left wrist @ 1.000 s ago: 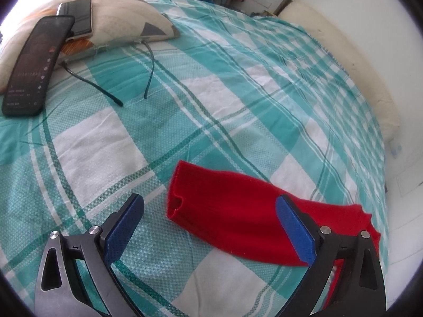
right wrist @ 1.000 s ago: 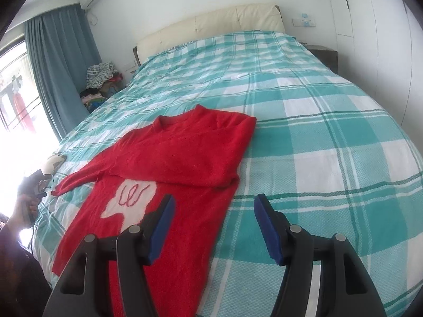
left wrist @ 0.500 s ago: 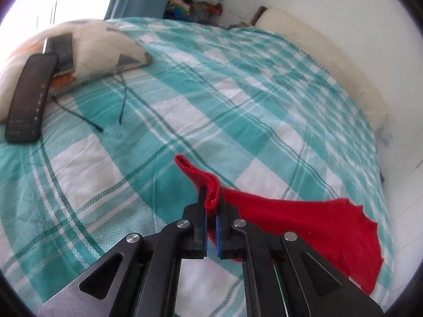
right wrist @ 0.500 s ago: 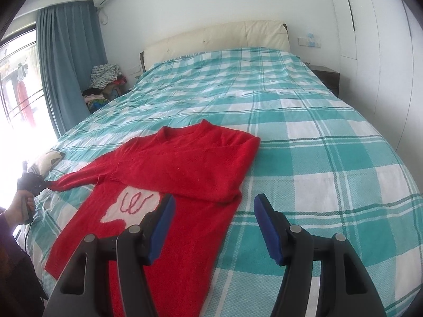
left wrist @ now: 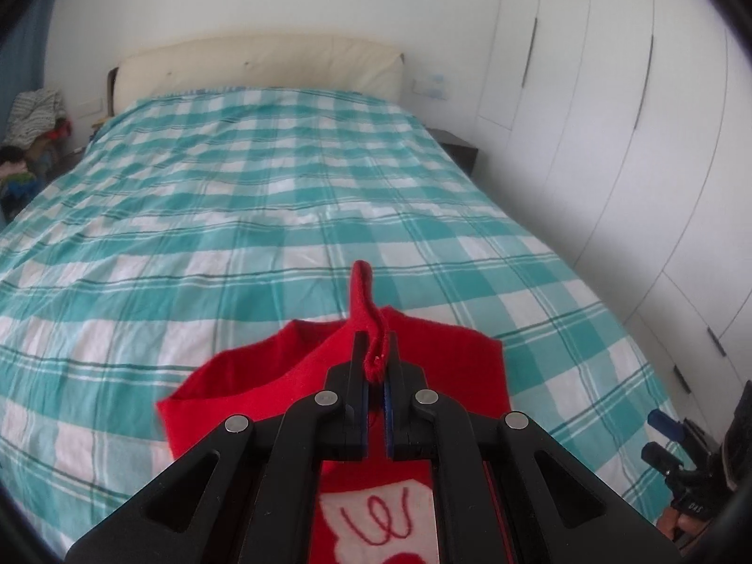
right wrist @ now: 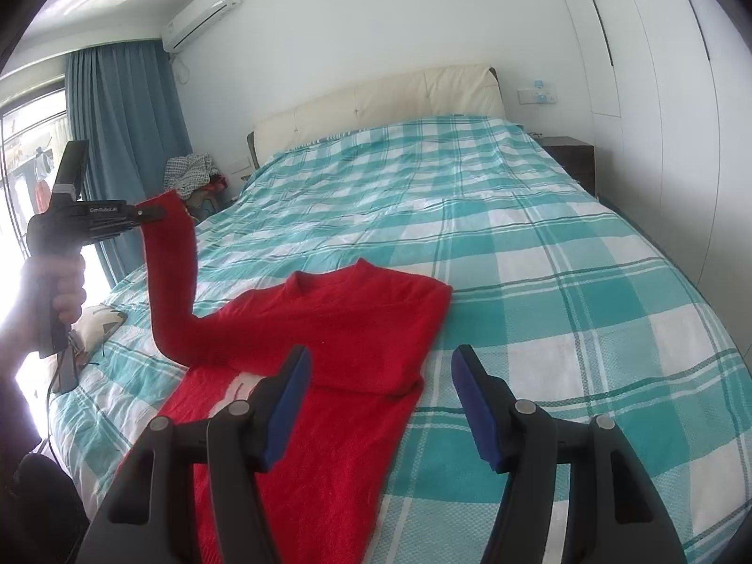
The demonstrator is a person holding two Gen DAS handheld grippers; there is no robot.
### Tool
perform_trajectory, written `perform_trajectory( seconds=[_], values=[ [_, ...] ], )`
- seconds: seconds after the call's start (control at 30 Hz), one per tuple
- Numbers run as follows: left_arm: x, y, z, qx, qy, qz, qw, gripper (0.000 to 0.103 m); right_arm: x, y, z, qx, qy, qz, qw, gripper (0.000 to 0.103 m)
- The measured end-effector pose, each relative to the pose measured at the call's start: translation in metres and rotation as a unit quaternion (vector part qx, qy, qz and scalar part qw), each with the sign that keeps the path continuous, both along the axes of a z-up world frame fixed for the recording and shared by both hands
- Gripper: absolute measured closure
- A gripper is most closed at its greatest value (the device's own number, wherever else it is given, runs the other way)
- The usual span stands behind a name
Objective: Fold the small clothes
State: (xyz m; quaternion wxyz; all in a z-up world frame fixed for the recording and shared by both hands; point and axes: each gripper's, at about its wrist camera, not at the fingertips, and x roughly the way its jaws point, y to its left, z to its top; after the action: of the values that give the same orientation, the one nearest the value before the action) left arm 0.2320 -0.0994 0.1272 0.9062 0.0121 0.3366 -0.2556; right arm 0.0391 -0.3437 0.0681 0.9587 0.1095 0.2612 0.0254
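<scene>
Left wrist view shows my left tool (left wrist: 374,366) pressed together on the cuff of the red sweater (left wrist: 437,366), with the knit edge bunched between the 2 blue pads and a narrow tongue of sleeve (left wrist: 363,291) standing up past them. Below my tool the sweater's front carries a white patch (left wrist: 380,524) with a red looping scribble on it. From my right wrist the sweater (right wrist: 357,329) lies near the foot end of the bed (right wrist: 540,254), on a teal and white checked cover. Its body is flat, the neckline points toward the cream headboard (right wrist: 376,103), and 1 side is already folded in over the chest, leaving a straight edge on the right. The other sleeve (right wrist: 171,272) rises off the cover in a steep curved column up to my left tool (right wrist: 152,213), which I hold by its handle in my left hand (right wrist: 63,291), well above the bed. The knit looks thick, soft and evenly bright red, with a ribbed hem at the cuff. My right tool (right wrist: 376,404) hangs over the lower right part of the sweater with its blue pads spread wide and nothing between them.
</scene>
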Motion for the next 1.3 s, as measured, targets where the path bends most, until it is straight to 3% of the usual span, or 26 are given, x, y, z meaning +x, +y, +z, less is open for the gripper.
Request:
perform_trajectory(
  seconds=[0.13, 0.27, 0.3, 0.33, 0.4, 0.47, 0.63, 0.73, 0.87, 0.93, 1.07, 1.1, 1.17, 1.2, 1.3],
  values=[
    [0.003, -0.056, -0.039, 0.015, 0.037, -0.029, 0.9988, 0.100, -0.003, -0.011, 0.004, 0.007, -0.007, -0.012, 1.000, 0.041],
    [0.003, -0.085, -0.073, 0.040, 0.064, -0.042, 0.9963, 0.098, -0.004, -0.022, 0.005, 0.015, -0.010, -0.021, 1.000, 0.041],
    [0.004, -0.089, -0.081, 0.049, 0.072, -0.040, 0.9954, 0.088, -0.004, -0.024, 0.006, 0.017, -0.010, -0.022, 1.000, 0.041],
    [0.005, -0.091, -0.088, 0.054, 0.083, -0.039, 0.9943, 0.062, -0.004, -0.026, 0.006, 0.020, -0.010, -0.024, 0.999, 0.041],
    [0.001, -0.088, -0.095, 0.048, 0.093, -0.039, 0.9937, 0.028, -0.004, -0.029, 0.006, 0.026, -0.010, -0.025, 0.999, 0.041],
    [-0.007, -0.077, -0.095, 0.035, 0.088, -0.044, 0.9945, 0.022, -0.005, -0.032, 0.006, 0.032, -0.010, -0.026, 0.999, 0.041],
    [-0.010, -0.026, -0.095, 0.069, 0.083, -0.010, 0.9941, 0.020, -0.003, -0.035, 0.004, 0.032, -0.002, -0.029, 0.999, 0.041],
    [0.010, 0.034, -0.100, 0.070, 0.097, 0.056, 0.9912, 0.021, -0.002, -0.035, -0.001, 0.038, 0.008, -0.032, 0.999, 0.041],
    [0.043, 0.112, -0.118, 0.019, 0.158, 0.133, 0.9783, 0.021, 0.000, -0.029, -0.005, 0.031, 0.016, -0.033, 0.999, 0.041],
    [0.049, 0.124, -0.135, 0.013, 0.187, 0.133, 0.9733, 0.023, 0.002, -0.022, -0.008, 0.017, 0.022, -0.031, 0.999, 0.041],
    [0.056, 0.117, -0.159, -0.006, 0.214, 0.100, 0.9717, 0.023, 0.011, -0.010, -0.018, 0.001, 0.039, -0.026, 0.999, 0.041],
    [0.057, 0.116, -0.163, -0.005, 0.212, 0.105, 0.9716, 0.028, 0.013, -0.009, -0.021, 0.000, 0.043, -0.024, 0.999, 0.041],
    [0.061, 0.113, -0.171, -0.011, 0.213, 0.104, 0.9715, 0.086, 0.016, -0.005, -0.025, -0.006, 0.049, -0.021, 0.999, 0.041],
    [0.062, 0.113, -0.174, 0.002, 0.214, 0.107, 0.9710, 0.097, 0.017, -0.004, -0.026, -0.010, 0.051, -0.021, 0.998, 0.041],
    [0.060, 0.124, -0.176, 0.035, 0.187, 0.141, 0.9717, 0.098, 0.016, -0.003, -0.027, -0.021, 0.051, -0.022, 0.998, 0.041]
  ],
)
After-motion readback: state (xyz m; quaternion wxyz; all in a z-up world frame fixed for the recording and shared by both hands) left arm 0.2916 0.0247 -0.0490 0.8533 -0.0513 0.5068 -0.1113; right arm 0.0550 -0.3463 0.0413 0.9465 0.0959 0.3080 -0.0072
